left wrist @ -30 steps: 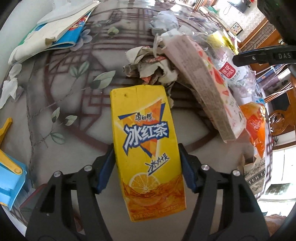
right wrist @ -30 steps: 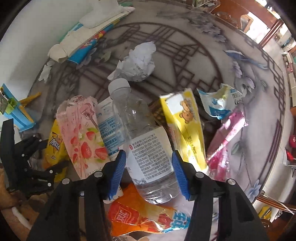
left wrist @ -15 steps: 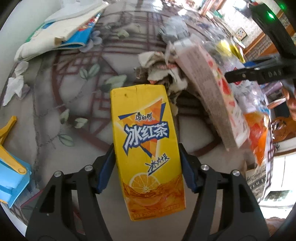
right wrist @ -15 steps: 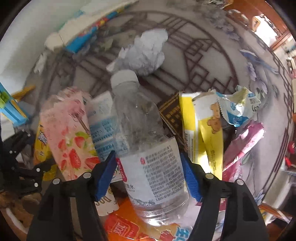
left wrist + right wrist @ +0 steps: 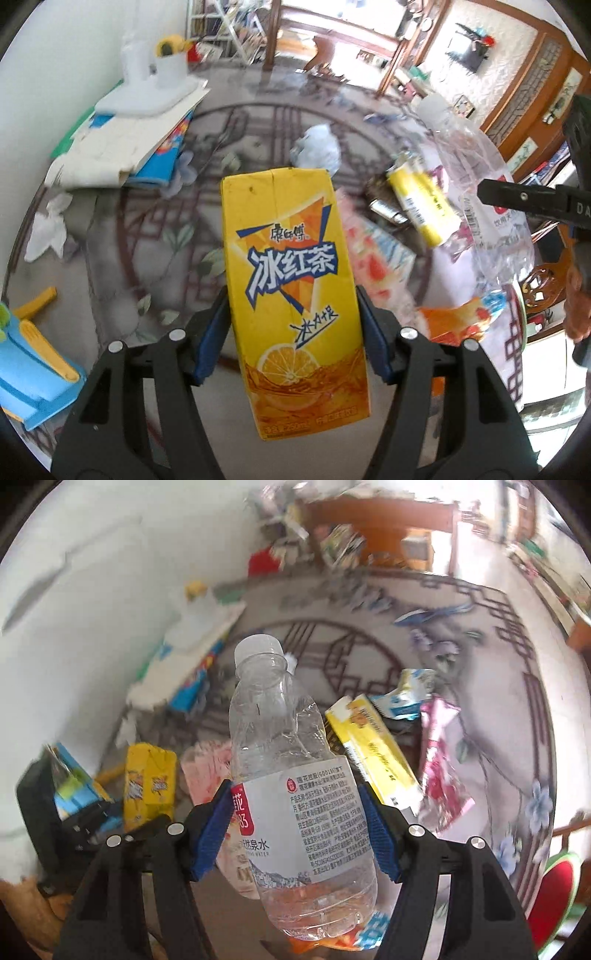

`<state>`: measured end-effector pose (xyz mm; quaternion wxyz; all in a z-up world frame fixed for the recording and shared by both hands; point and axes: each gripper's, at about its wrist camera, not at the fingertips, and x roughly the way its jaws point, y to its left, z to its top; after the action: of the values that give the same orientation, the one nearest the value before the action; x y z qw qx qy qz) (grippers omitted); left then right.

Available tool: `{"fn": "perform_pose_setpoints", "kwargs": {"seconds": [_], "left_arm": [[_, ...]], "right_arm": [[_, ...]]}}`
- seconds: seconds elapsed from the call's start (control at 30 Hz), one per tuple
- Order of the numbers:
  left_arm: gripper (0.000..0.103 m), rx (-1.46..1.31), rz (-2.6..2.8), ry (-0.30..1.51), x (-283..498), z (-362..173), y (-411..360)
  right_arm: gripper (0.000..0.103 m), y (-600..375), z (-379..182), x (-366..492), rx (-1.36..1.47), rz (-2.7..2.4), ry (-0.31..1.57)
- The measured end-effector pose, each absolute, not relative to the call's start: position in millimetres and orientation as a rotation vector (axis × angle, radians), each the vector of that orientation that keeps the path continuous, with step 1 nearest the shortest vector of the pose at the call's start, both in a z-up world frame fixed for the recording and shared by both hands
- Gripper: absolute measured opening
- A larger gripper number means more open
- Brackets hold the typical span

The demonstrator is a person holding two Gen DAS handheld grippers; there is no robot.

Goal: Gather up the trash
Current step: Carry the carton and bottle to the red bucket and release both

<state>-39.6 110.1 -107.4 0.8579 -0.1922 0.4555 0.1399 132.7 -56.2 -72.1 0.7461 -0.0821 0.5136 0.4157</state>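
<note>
My left gripper [image 5: 291,332] is shut on a yellow iced-tea carton [image 5: 288,258], held upright above the patterned table [image 5: 118,266]. My right gripper [image 5: 295,830] is shut on a clear plastic water bottle [image 5: 280,738] with a white cap, its blue pads pressing the label. The bottle [image 5: 476,177] also shows at the right of the left wrist view, and the carton [image 5: 149,779] at the left of the right wrist view. On the table below lie a yellow wrapper [image 5: 373,749], a pink strawberry pack [image 5: 373,254], a pink wrapper [image 5: 443,771], an orange wrapper [image 5: 454,321] and crumpled white paper [image 5: 317,147].
A stack of white cloth and a blue book [image 5: 125,147] lies at the table's far left by the wall. A blue and yellow plastic toy [image 5: 29,365] sits at the near left edge, a tissue [image 5: 48,232] beyond it. Wooden furniture stands behind the table.
Both grippers have risen and tilted up, so the room beyond the table now shows. The bottle has come up off the trash pile; the carton stays gripped as before.
</note>
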Motion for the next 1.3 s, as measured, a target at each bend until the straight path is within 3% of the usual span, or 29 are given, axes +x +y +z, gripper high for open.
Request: {"fn": "perform_pose_setpoints", "kwargs": {"seconds": [0.37, 1.3], "left_arm": [[0.062, -0.371, 0.198, 0.888, -25, -78, 79], [0.062, -0.296, 0.005, 0.926, 44, -72, -34]], "right_arm": [[0.065, -150, -51, 103, 0.180, 0.729, 1.060], [0.065, -303, -87, 114, 0.412, 0.467, 1.087]]}}
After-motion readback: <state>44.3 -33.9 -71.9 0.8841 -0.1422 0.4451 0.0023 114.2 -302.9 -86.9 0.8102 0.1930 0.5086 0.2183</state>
